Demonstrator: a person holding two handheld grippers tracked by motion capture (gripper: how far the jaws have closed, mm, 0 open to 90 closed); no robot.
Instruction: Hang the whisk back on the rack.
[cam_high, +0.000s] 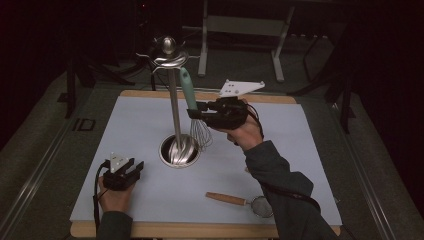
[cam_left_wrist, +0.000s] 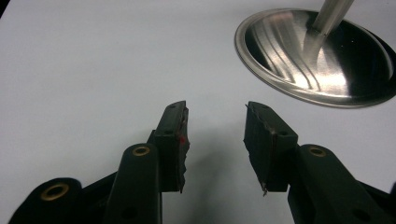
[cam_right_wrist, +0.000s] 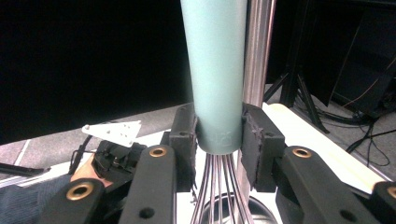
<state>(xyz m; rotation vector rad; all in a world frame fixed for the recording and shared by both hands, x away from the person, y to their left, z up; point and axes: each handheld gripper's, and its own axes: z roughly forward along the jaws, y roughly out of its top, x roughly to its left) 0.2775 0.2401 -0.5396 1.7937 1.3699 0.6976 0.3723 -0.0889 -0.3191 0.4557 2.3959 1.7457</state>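
Right gripper (cam_high: 196, 111) clamps the whisk (cam_high: 192, 107) by its teal handle, upright beside the stand's (cam_high: 175, 110) pole, wires hanging above the base. Left gripper (cam_high: 126, 174) rests on the worktop (cam_high: 280, 145), jaws wide, nothing between them.

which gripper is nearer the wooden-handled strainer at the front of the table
Right, going by the high view, though not by much. The right gripper is up by the stand, holding the whisk, behind the strainer. The left gripper rests far off to the strainer's left.
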